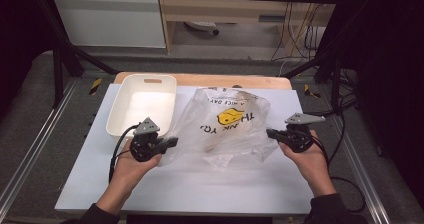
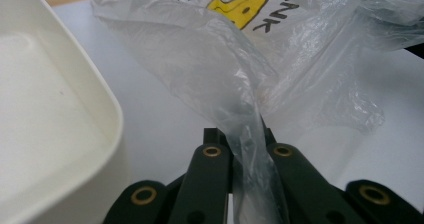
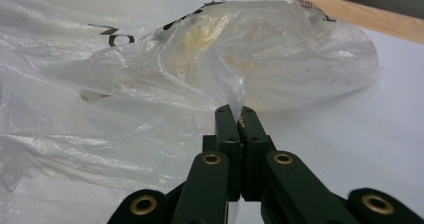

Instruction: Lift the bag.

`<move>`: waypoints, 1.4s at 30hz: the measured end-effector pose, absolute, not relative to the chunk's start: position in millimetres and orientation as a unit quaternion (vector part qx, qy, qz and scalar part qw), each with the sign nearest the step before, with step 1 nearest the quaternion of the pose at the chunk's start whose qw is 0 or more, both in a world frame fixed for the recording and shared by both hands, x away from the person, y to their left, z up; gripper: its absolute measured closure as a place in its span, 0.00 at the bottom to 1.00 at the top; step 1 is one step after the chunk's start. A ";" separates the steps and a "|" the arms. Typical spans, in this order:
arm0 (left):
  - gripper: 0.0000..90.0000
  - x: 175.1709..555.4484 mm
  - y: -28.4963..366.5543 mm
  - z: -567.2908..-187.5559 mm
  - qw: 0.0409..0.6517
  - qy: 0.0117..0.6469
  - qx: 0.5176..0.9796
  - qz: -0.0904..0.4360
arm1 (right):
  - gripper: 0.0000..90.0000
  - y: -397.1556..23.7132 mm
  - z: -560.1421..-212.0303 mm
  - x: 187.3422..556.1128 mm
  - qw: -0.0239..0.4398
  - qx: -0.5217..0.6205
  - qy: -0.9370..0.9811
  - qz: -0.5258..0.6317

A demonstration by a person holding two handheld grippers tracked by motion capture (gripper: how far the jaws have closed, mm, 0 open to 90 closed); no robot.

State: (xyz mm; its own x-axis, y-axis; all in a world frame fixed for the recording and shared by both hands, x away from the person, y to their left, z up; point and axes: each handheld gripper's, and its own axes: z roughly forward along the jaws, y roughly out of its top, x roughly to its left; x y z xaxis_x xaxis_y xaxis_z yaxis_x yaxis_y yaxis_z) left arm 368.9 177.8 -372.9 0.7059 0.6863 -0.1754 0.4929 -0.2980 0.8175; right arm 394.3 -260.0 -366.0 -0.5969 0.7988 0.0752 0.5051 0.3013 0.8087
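Bag (image 1: 227,125): clear plastic with yellow print, lying crumpled on the white board (image 1: 200,184), just right of the tub (image 1: 142,104).
Left gripper (image 1: 172,142): clamped on a twisted strip of film at the bag's left edge, seen running between the jaws in the left gripper view (image 2: 247,134).
Right gripper (image 1: 270,132): pinched tight on a fold at the bag's right edge (image 3: 239,116).
Reason for grip: opposite edges held, likely to stretch or spread the bag flat, or to lift it evenly.
Tub: empty, open side up, close by; possibly the bag's destination.
Risk: thin film may slip or tear if pulled hard.
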 end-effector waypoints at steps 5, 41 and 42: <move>1.00 360.5 179.8 -391.6 0.467 0.377 0.794 0.097 | 1.00 -260.8 -380.4 384.4 0.168 0.424 0.782 0.425; 0.99 336.5 178.8 -440.9 0.395 0.370 0.835 0.099 | 1.00 -262.0 -435.0 354.4 0.135 0.440 0.824 0.331; 0.98 336.6 179.3 -440.6 0.398 0.371 0.833 0.099 | 1.00 -262.0 -435.0 354.4 0.136 0.439 0.824 0.332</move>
